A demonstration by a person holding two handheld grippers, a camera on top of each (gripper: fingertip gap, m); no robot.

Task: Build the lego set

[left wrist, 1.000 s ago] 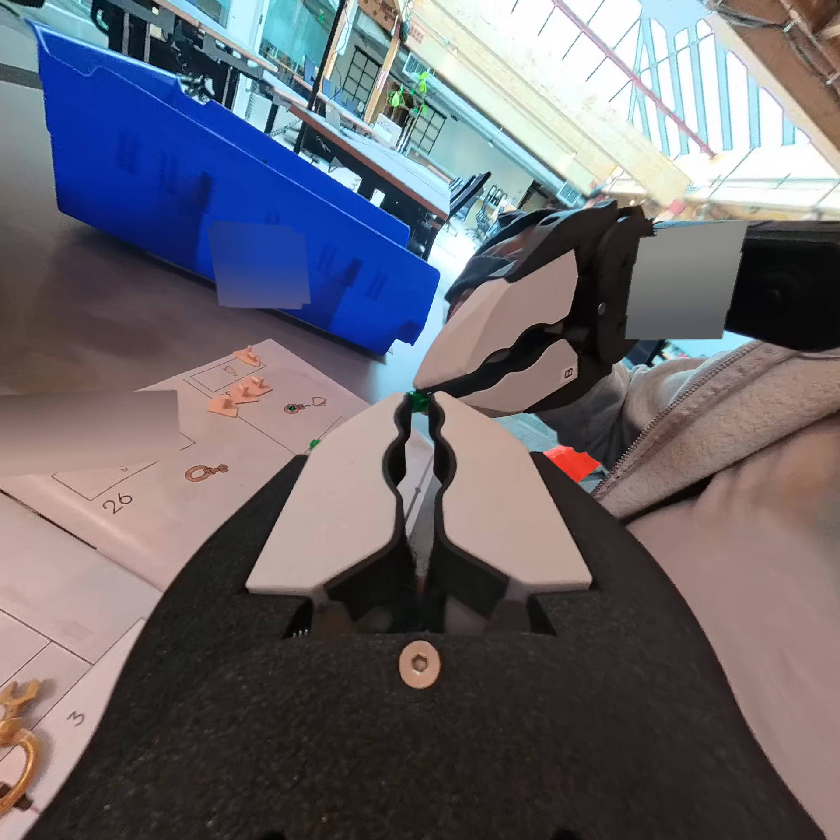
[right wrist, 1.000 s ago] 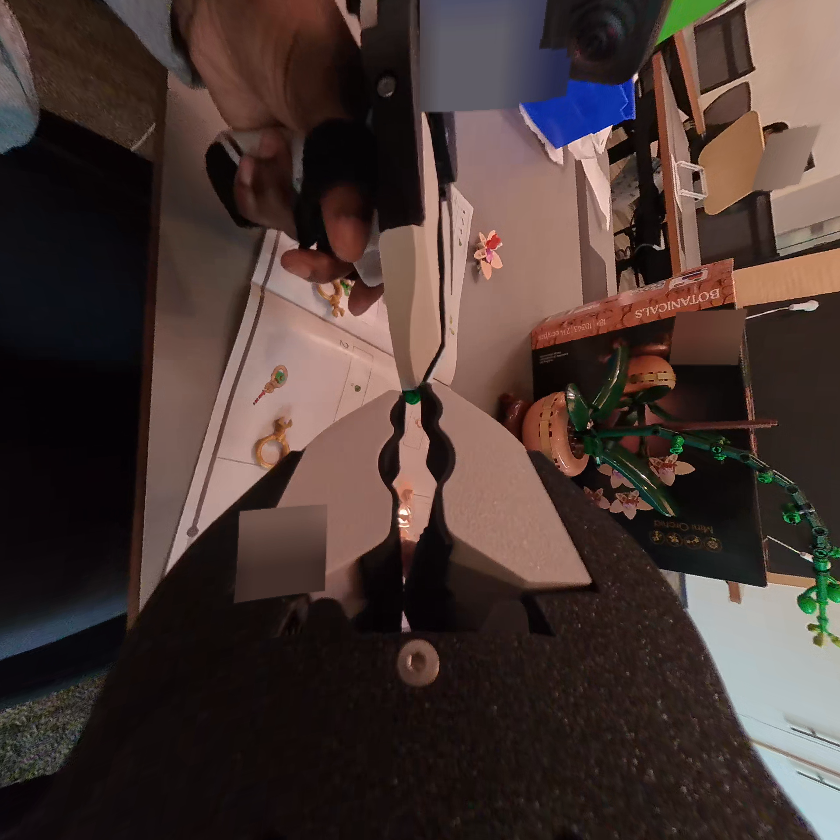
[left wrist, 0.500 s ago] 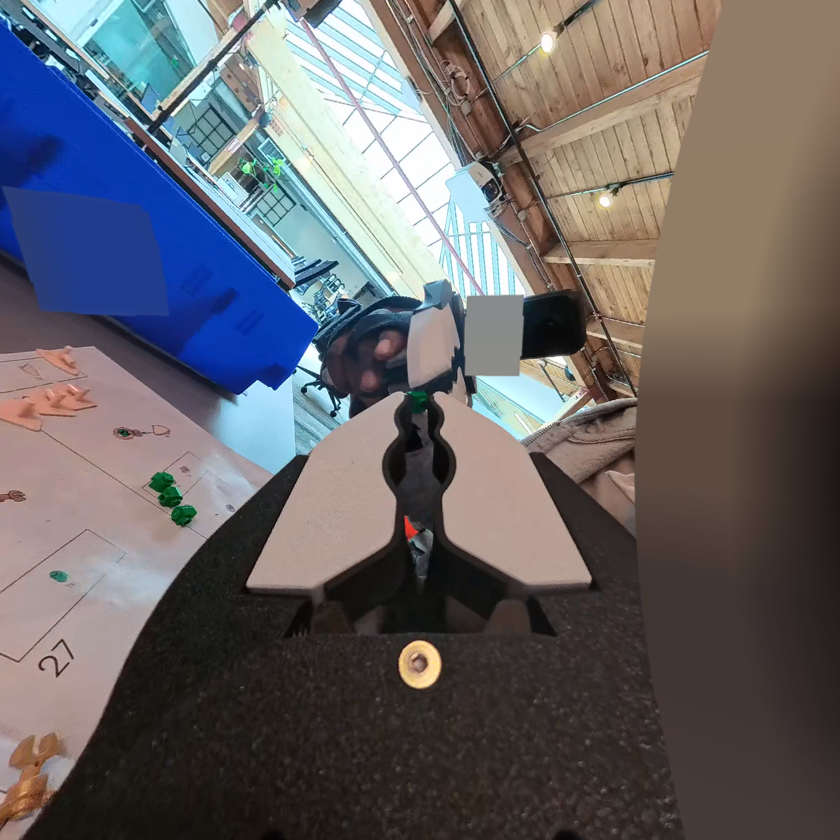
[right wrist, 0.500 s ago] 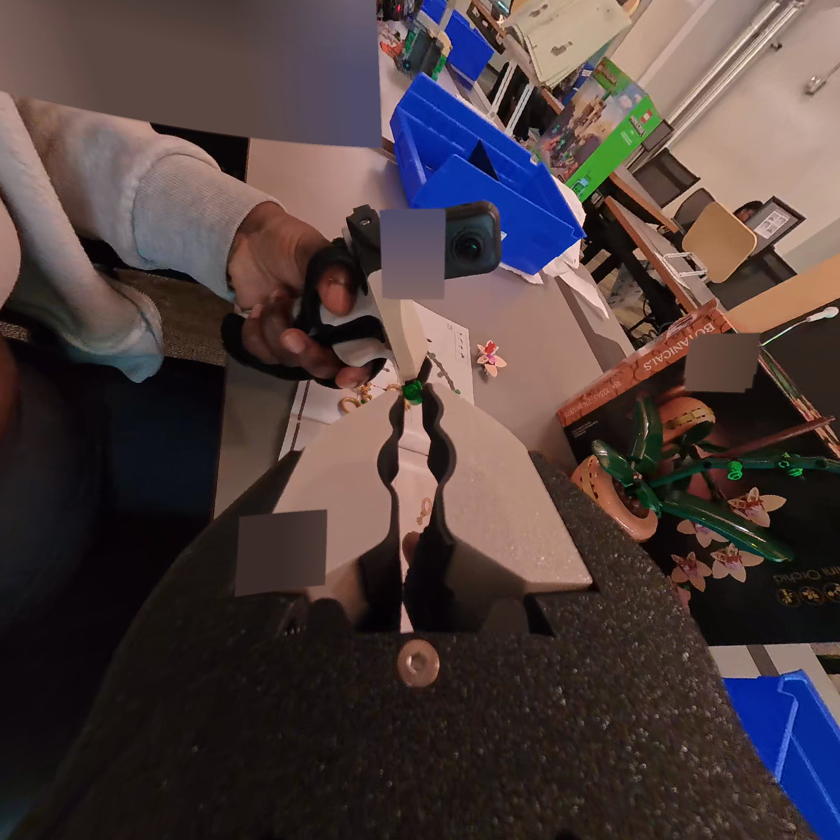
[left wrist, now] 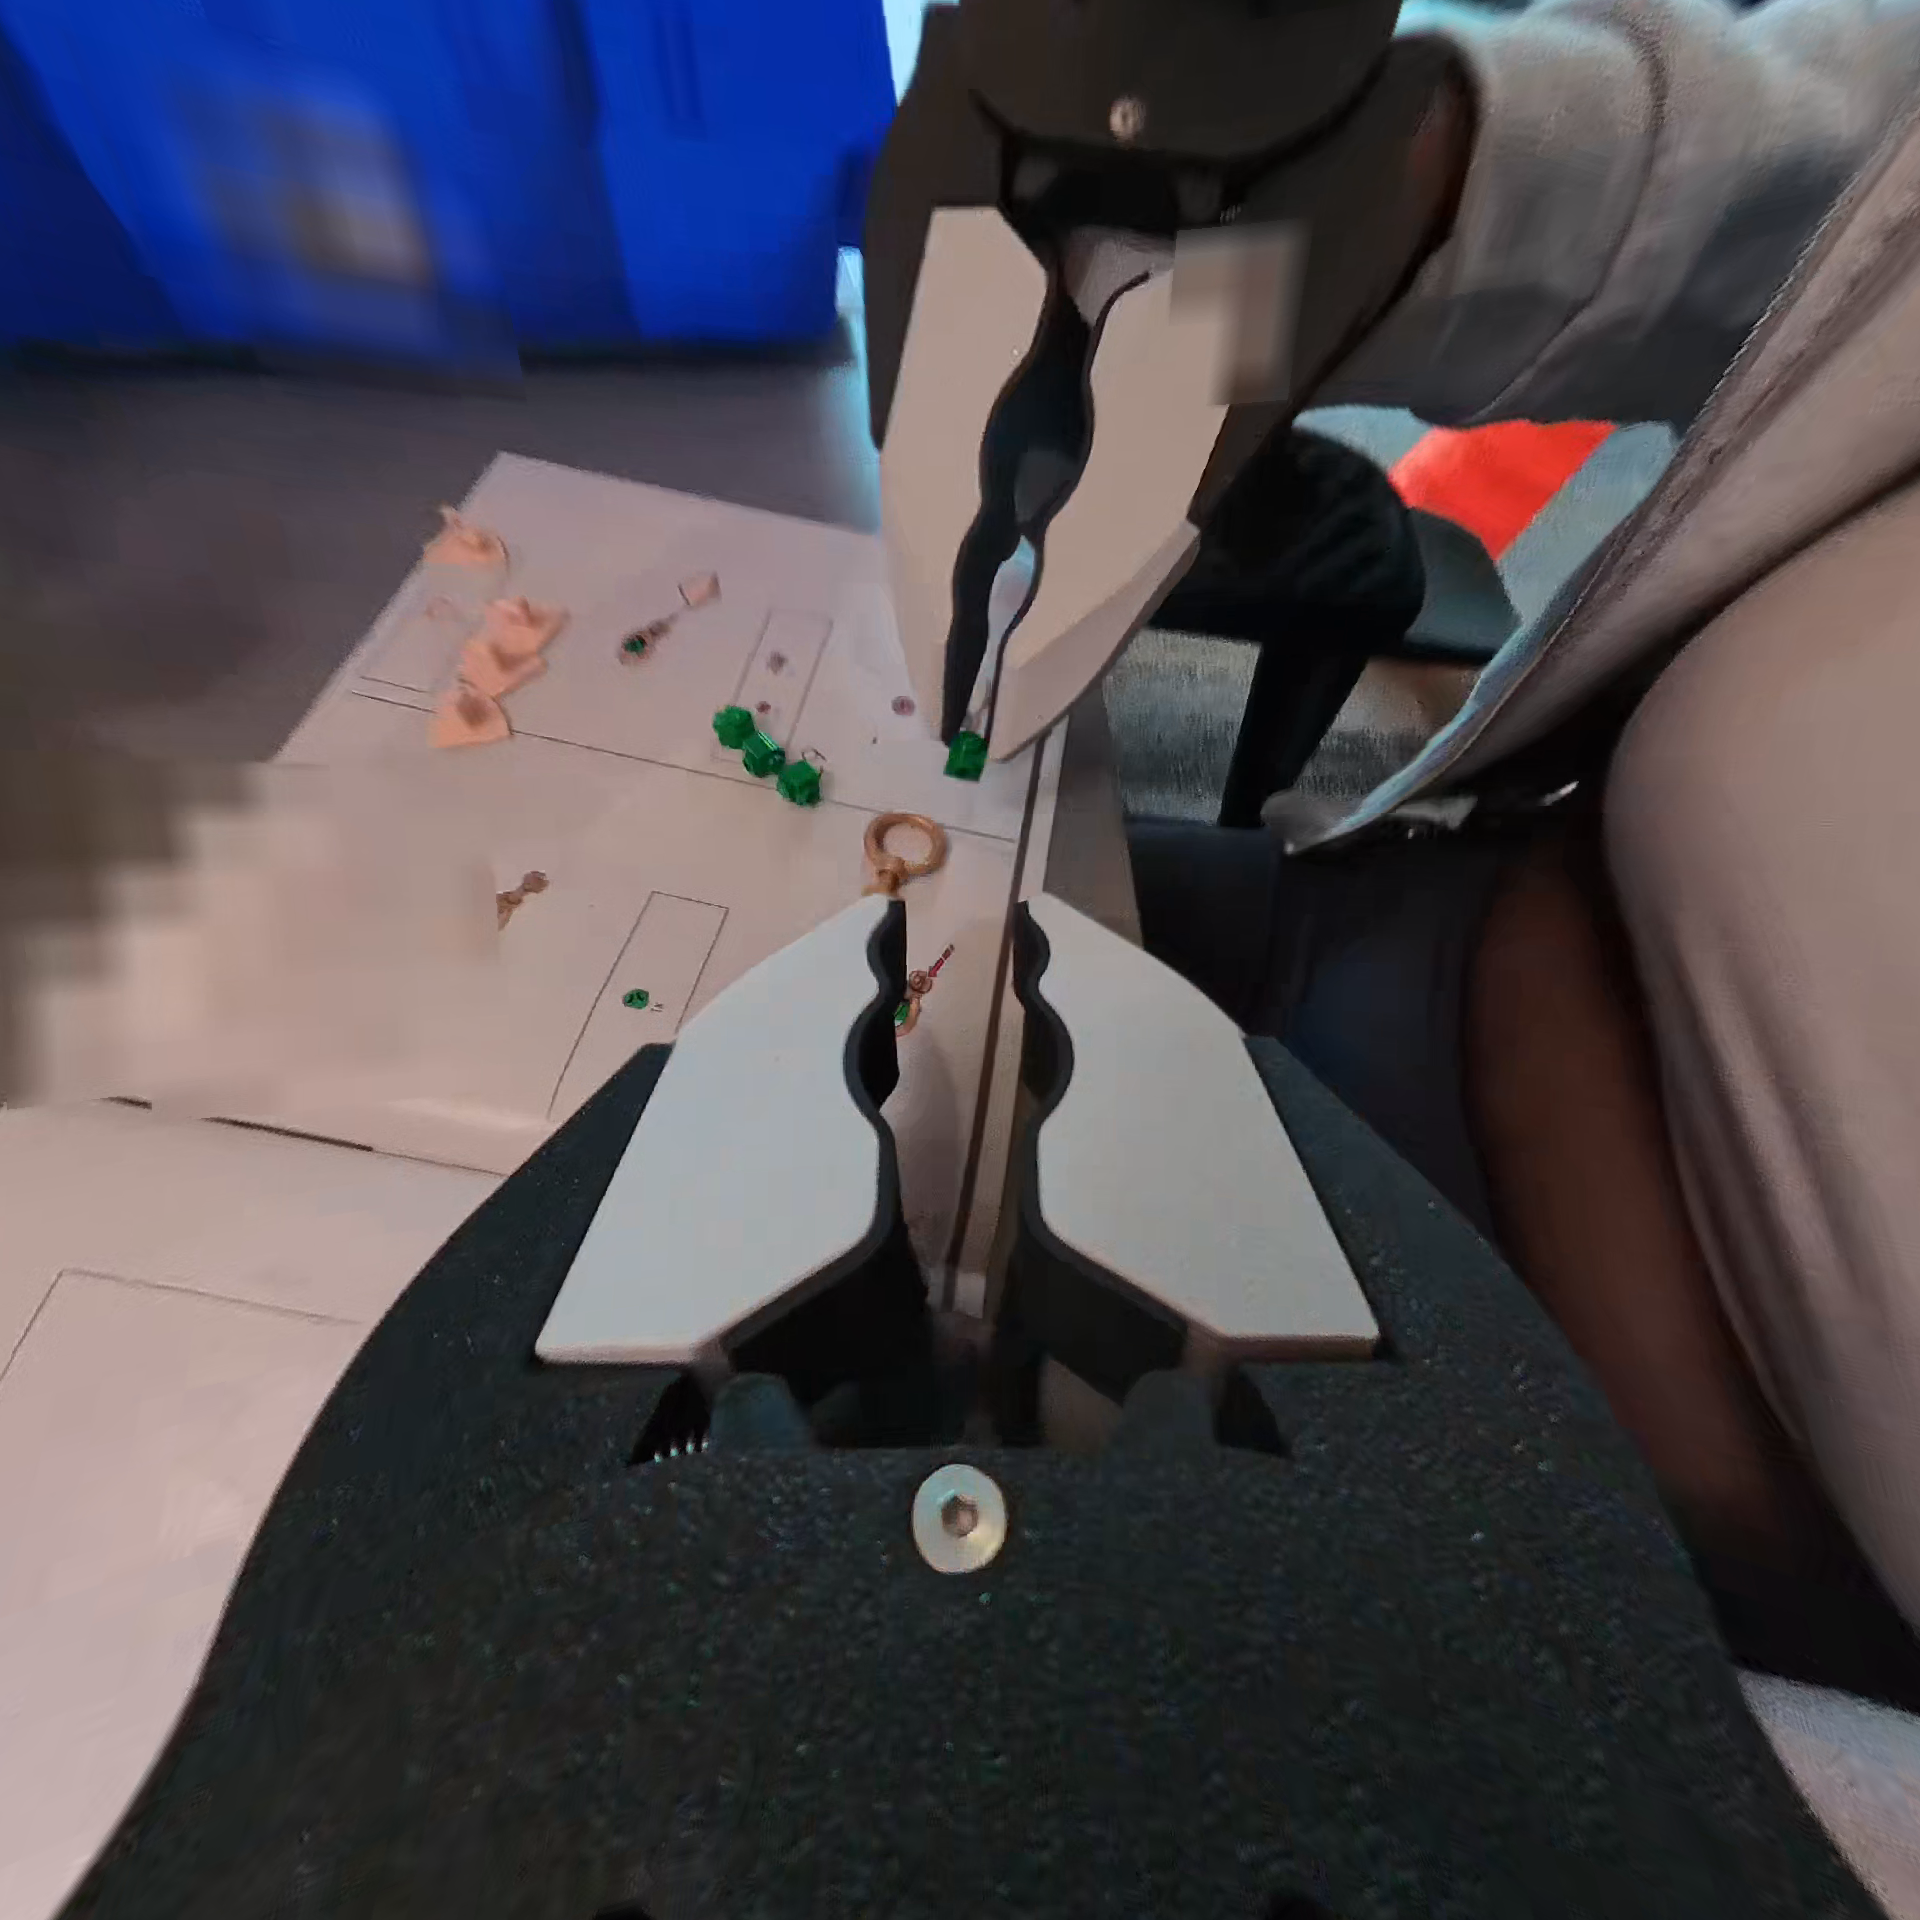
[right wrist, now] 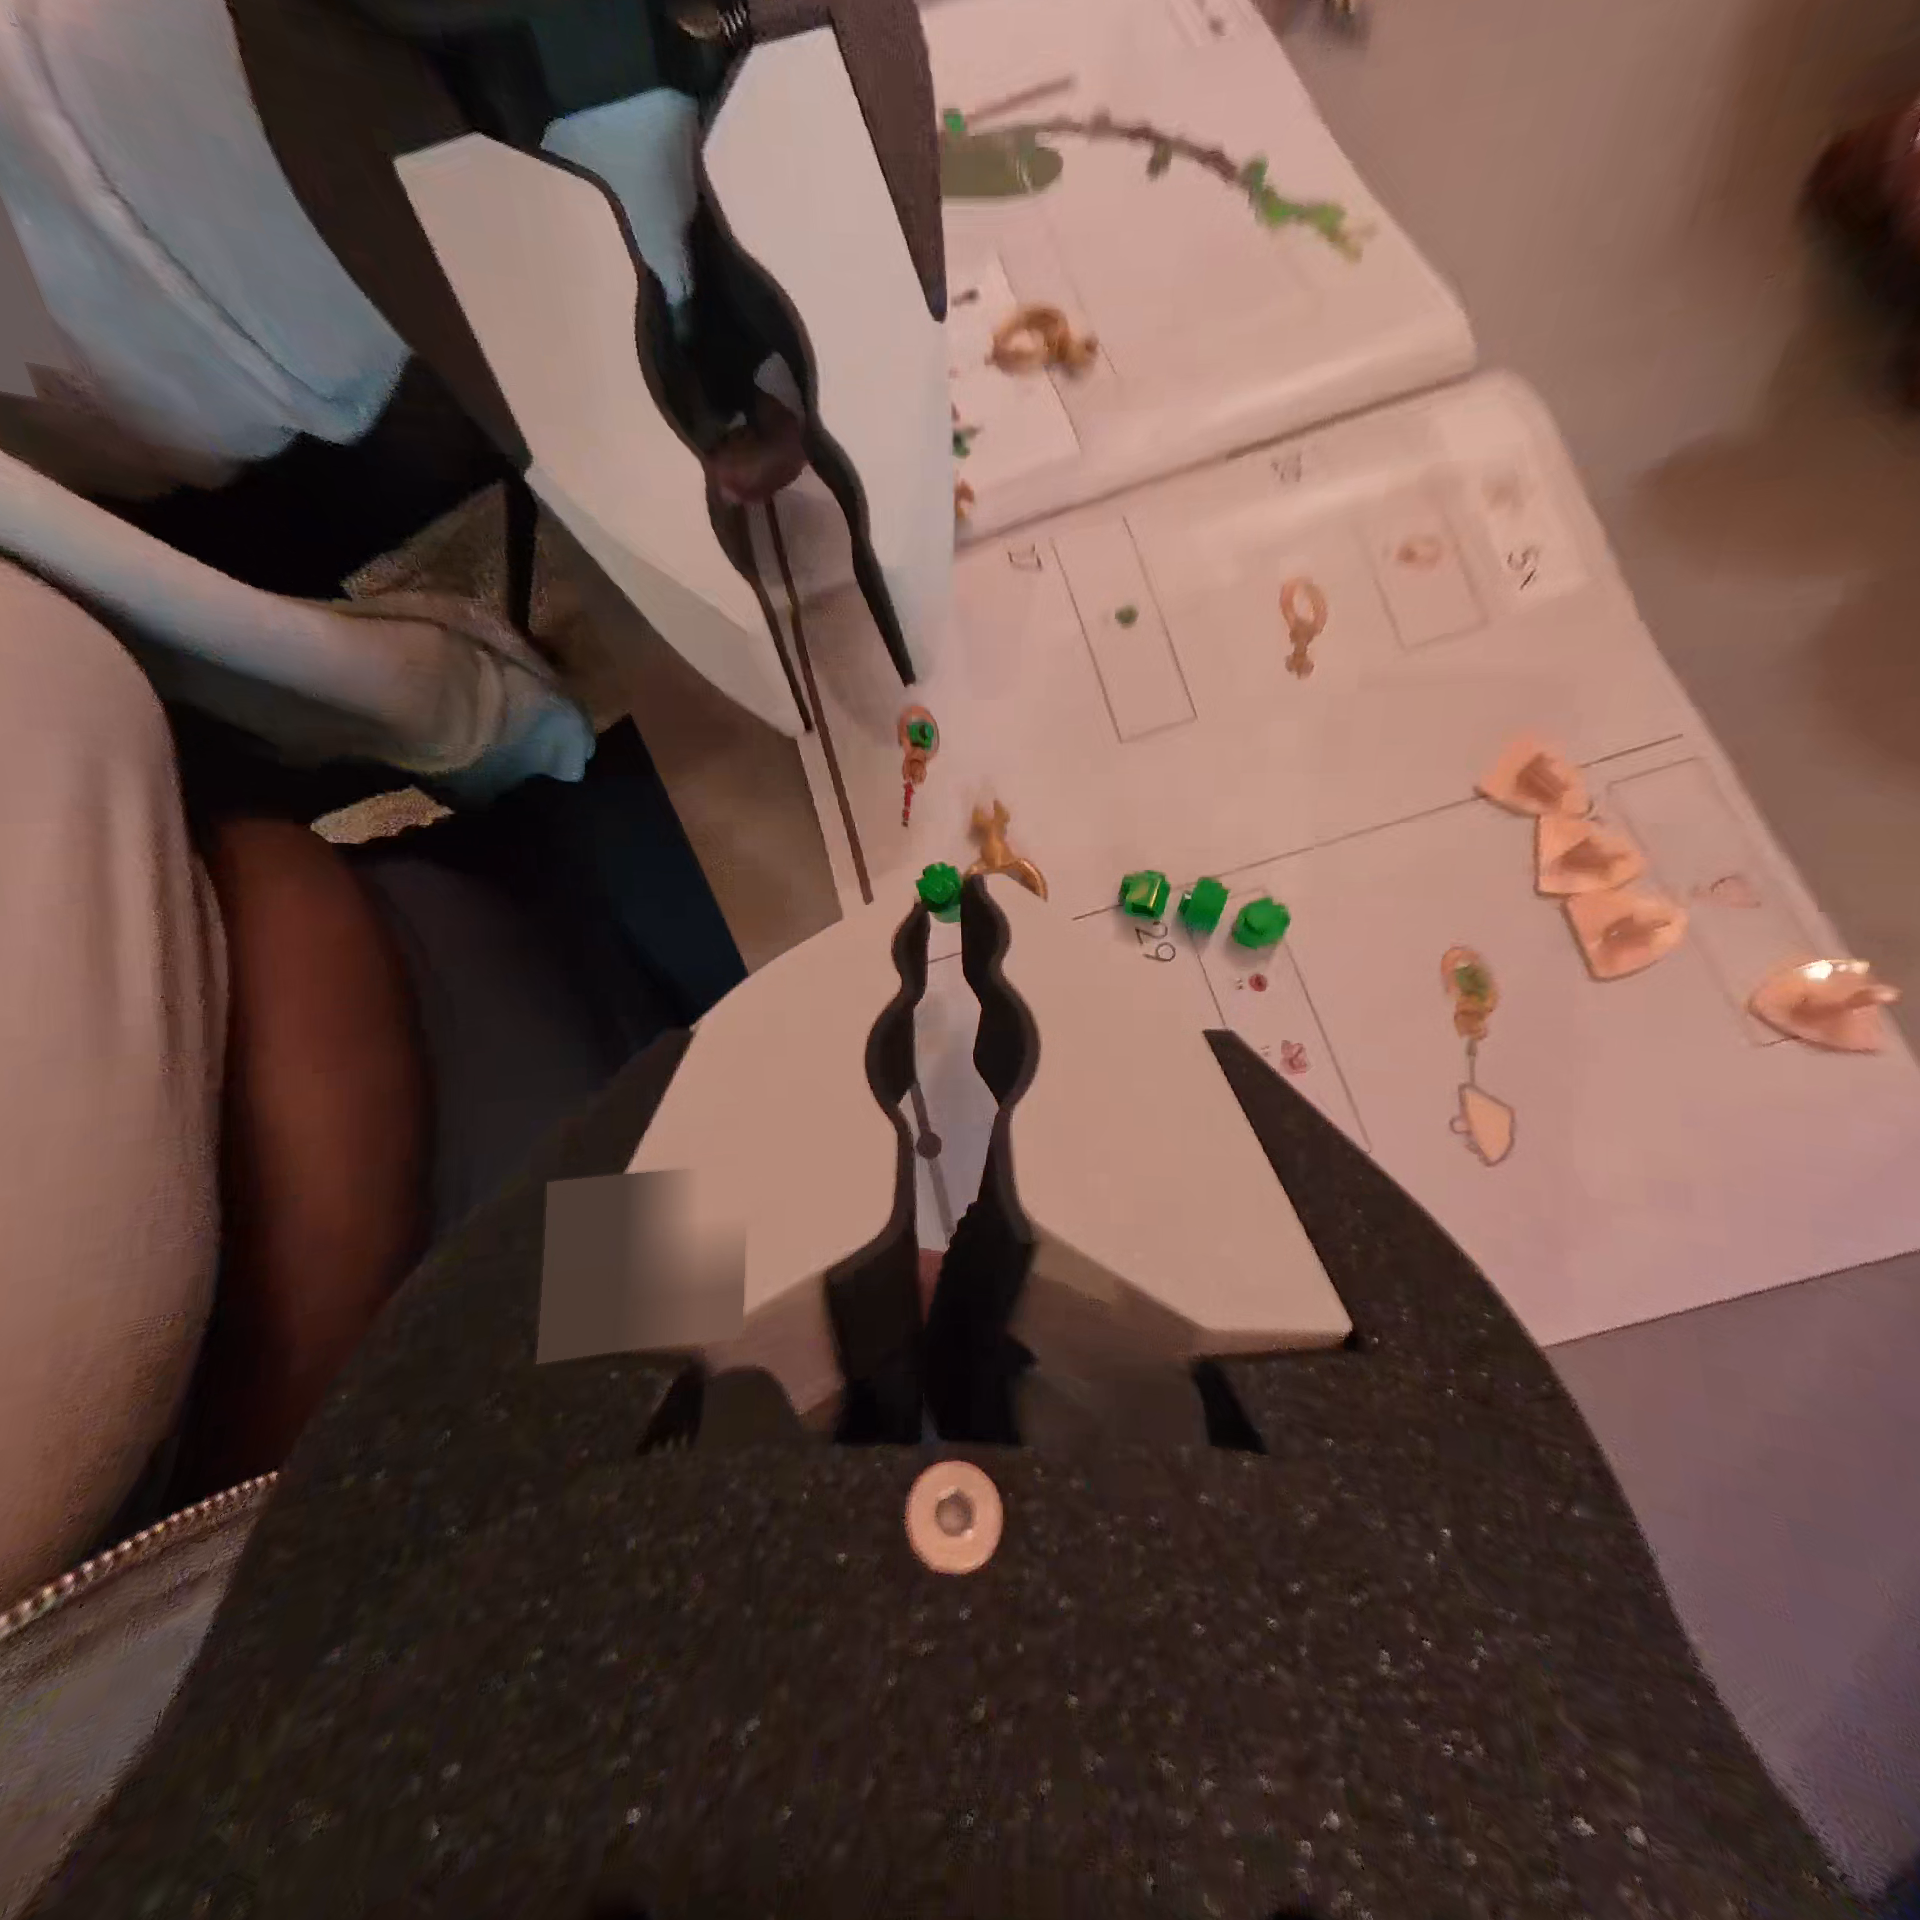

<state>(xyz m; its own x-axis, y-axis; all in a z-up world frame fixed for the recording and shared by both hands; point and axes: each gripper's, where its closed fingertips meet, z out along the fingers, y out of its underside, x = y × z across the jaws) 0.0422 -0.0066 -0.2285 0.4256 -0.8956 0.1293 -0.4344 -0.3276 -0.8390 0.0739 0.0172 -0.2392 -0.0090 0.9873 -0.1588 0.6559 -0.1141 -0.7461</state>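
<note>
My right gripper [right wrist: 945,902] is shut on a small green lego stud [right wrist: 939,888] and holds it just above the open instruction booklet [right wrist: 1351,1195]. In the left wrist view the right gripper [left wrist: 977,740] points down with the stud [left wrist: 964,754] at its tips. My left gripper [left wrist: 956,909] is open and empty, a short way from the right one; it also shows in the right wrist view [right wrist: 857,696]. A gold ring piece [left wrist: 904,844] lies on the page between them. Three loose green studs [right wrist: 1203,906] lie in a row to the side.
Several pink petal pieces [right wrist: 1584,862] lie on the booklet's far page. A blue bin [left wrist: 520,156] stands behind the booklet on the grey table [left wrist: 260,488]. The person's body and sleeve [left wrist: 1766,935] are close at the table's edge.
Both grippers have come down from mid-air to the booklet. They pinched the green stud tip to tip; the left has let go and opened, and the right keeps the stud.
</note>
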